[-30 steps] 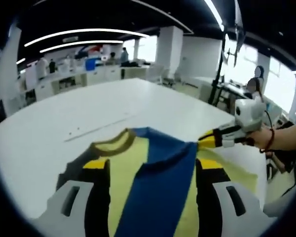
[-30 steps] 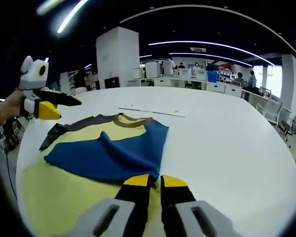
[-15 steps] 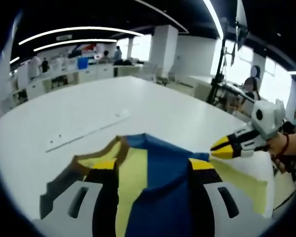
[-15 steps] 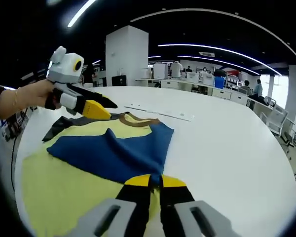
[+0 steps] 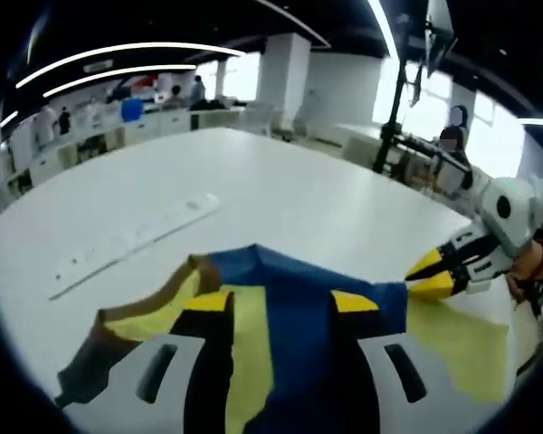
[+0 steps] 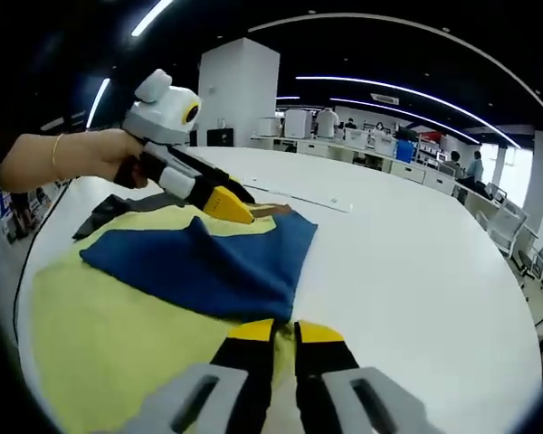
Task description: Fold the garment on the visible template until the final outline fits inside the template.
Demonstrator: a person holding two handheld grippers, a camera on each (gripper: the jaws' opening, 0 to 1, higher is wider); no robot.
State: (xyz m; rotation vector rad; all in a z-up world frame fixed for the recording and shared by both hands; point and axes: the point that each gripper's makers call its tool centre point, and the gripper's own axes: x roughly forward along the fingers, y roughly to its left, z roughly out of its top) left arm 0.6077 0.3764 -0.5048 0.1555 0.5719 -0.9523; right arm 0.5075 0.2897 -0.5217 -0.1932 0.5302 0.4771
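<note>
On white table (image 6: 416,262) before me: one garment (image 6: 199,271) (yellow, blue flap folded over). Two grippers: my left gripper (image 6: 240,215) hovers over collar, jaw gap unclear; right gripper (image 6: 284,331) low at hem, jaws nearly together, grip unclear.

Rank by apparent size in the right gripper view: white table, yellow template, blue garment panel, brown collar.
1. white table
2. yellow template
3. blue garment panel, though nearness to the camera may flatter the template
4. brown collar

A white table (image 6: 416,262) carries the yellow-and-blue garment (image 6: 163,280).
</note>
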